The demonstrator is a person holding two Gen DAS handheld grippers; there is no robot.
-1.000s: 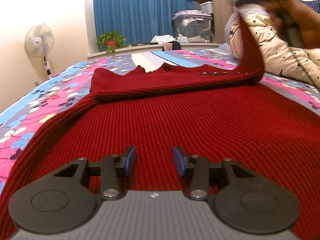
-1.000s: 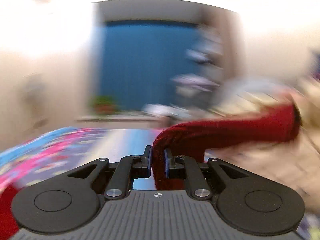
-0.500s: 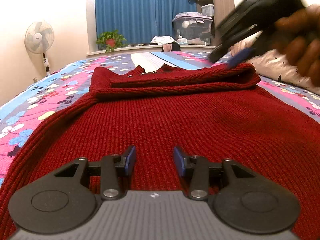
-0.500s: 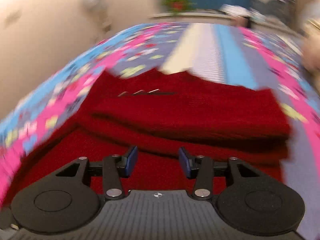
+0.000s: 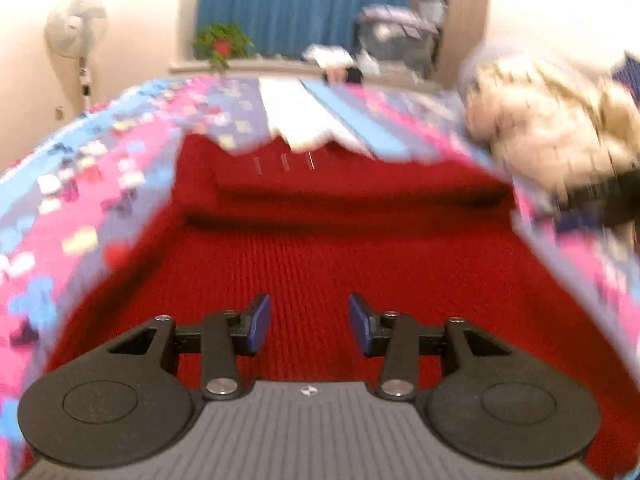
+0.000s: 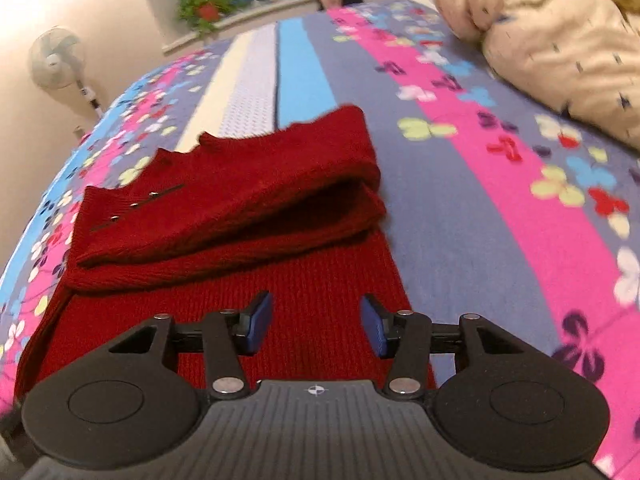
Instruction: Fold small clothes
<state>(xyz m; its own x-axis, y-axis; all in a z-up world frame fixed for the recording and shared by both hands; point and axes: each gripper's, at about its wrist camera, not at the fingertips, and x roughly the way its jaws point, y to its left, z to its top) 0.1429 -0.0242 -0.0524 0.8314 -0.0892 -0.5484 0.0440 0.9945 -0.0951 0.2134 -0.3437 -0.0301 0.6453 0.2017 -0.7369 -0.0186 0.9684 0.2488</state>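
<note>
Sweater (image 6: 240, 216) beneath both spread hand-held grippers

Both grippers are black with ribbed grey bases, silver screws and blue-padded fingers (image 5: 258, 324).

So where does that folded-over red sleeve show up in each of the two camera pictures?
Left wrist: folded sleeve lies across the middle, beyond the open left gripper.
Right wrist: folded sleeve sits left of centre, beyond the open right gripper.
Shared landmark: potted plant by the blue curtain.
</note>
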